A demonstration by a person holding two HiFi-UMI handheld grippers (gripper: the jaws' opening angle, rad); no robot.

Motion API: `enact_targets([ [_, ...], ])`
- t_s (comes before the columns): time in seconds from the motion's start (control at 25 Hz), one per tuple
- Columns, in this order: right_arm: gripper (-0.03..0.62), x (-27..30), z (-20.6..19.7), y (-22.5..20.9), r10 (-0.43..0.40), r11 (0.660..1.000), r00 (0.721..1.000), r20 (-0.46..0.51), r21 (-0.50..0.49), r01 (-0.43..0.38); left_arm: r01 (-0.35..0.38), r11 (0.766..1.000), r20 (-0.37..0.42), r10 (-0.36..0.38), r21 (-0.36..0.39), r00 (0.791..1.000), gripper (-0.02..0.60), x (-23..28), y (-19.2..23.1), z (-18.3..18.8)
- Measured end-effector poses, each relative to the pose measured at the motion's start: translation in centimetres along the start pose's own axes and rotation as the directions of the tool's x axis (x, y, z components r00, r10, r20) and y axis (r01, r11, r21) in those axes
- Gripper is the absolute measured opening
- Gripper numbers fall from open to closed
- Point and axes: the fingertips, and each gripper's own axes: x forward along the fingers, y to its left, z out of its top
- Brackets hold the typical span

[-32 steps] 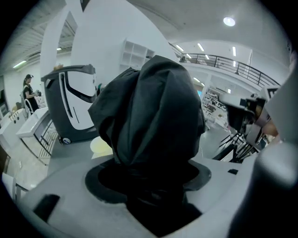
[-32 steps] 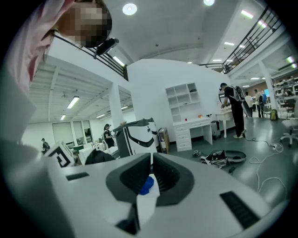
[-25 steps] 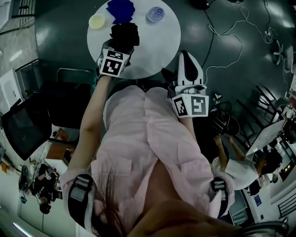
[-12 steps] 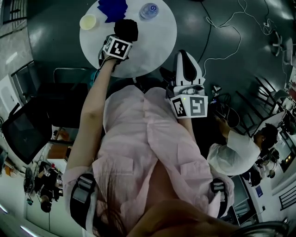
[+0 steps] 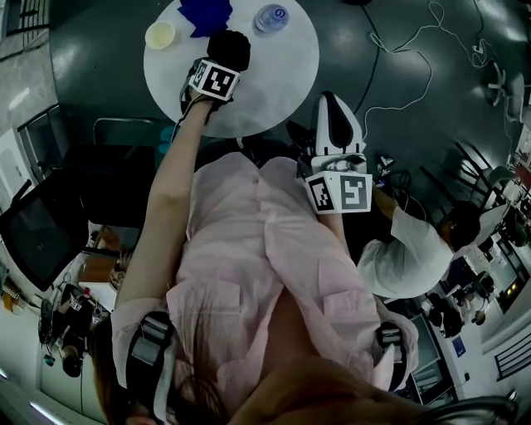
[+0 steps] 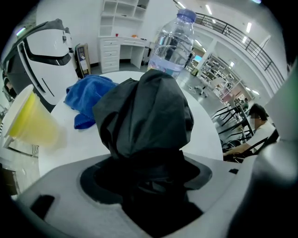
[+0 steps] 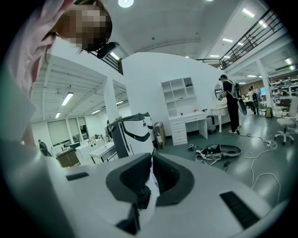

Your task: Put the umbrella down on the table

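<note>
The left gripper (image 6: 144, 173) is reached out over the round white worktop (image 5: 278, 75), its jaws clamped on the black folded fabric umbrella (image 6: 145, 114). The bundle sticks out ahead of the jaws, its crumpled cloth bunched into a dome. From above, the umbrella hangs over the near-left part of the worktop. I cannot tell whether its far end touches the surface.

Beyond it, toward the far edge, sit three things in a row: a pale yellow plastic cup (image 5: 160, 34) on the left, a crumpled blue cloth (image 5: 205, 12) in the middle just past the umbrella, and a clear plastic water bottle with a blue cap (image 6: 172, 46) standing upright on the right. None of them touches the umbrella.

The right gripper (image 7: 150, 179) is held low beside the person's pink shirt (image 5: 265, 249), off the worktop and well apart from the umbrella. Its jaws are pressed together with nothing between them.
</note>
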Motion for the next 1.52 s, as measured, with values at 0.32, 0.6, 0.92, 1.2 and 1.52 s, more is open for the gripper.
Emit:
enact_targets([
  [0.32,0.034,0.0,0.2,0.3,0.025,1.000,1.000,0.015,-0.010,-0.025,-0.003,1.000,0.132,0.002,0.004,0.991,0.353,-4.2,0.1,1.0],
  [0.6,0.034,-0.4,0.7,0.5,0.050,0.999,0.998,0.036,-0.018,-0.049,-0.090,0.993,0.415,0.113,-0.075,0.903,0.178,-14.0,-0.2,4.4],
  [0.92,0.034,-0.2,1.5,1.1,0.089,0.996,0.994,0.071,-0.030,-0.087,-0.131,0.990,0.671,0.136,-0.059,0.729,0.018,-24.3,-2.7,9.4],
  [1.2,0.034,-0.6,2.2,1.2,0.111,0.993,0.989,0.102,-0.044,-0.107,-0.248,0.964,0.878,0.197,-0.093,0.437,0.018,-37.4,-5.8,9.3],
  [1.52,0.034,-0.4,2.9,2.7,0.180,0.982,0.977,0.117,-0.080,-0.171,-0.283,0.932,0.898,0.311,-0.224,0.312,0.018,-41.6,-5.4,3.6],
])
